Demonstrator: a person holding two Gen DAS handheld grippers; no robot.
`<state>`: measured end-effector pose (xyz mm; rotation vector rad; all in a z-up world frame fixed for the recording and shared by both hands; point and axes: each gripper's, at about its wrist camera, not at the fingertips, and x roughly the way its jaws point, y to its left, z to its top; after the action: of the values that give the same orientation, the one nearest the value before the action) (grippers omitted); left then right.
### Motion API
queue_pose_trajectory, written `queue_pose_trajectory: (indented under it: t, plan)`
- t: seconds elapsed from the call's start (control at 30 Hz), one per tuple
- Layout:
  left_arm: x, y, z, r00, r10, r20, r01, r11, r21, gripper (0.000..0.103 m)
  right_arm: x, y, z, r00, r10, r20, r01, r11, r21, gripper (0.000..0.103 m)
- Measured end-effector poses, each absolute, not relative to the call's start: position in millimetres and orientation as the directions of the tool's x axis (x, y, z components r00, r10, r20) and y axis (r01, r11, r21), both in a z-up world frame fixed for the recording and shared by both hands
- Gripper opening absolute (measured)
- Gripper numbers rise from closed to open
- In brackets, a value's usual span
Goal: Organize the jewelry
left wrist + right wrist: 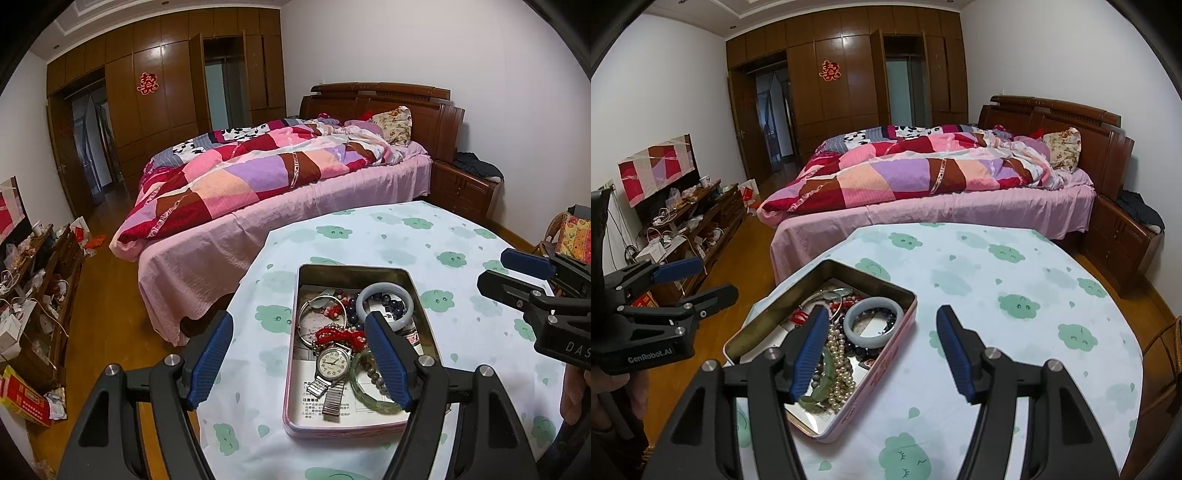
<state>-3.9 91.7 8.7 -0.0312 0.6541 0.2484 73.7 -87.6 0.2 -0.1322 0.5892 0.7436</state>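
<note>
A pink rectangular tin [291, 373] [886, 363] sits on the round table and holds mixed jewelry: a pale bangle [402, 293] [875, 308], a wristwatch [334, 363], red beads [338, 336], a silver bangle [306, 314], a pearl strand [840, 365] and a green bracelet [364, 393] [822, 391]. My left gripper [301, 326] is open above the tin's left half and holds nothing. My right gripper [882, 325] is open over the tin's right rim and holds nothing. Each gripper shows at the edge of the other's view, the right one [513, 271] and the left one [701, 278].
The table [1015, 332] has a white cloth with green cloud prints. A bed [280, 192] with a patchwork quilt stands behind it. A wooden nightstand [461, 188] is at the right, a cluttered low cabinet [694, 229] at the left.
</note>
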Motion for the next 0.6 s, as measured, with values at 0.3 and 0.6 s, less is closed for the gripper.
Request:
queue_pose_trajectory:
  t: [0.3,0.6]
  plan:
    - [-3.6,91.7,8.6,0.765,0.222,-0.605,-0.241,0.969,0.05,0.074,74.0,-87.6,0.0,0.583,0.599,-0.549,-0.672,0.735,0.088,0.064]
    - [-4.8,93.7,6.5,0.767,0.221,-0.602,-0.246,0.968,0.043,0.074,73.5,-87.5,-1.1,0.584,0.598,-0.549,-0.671,0.736,0.088,0.067]
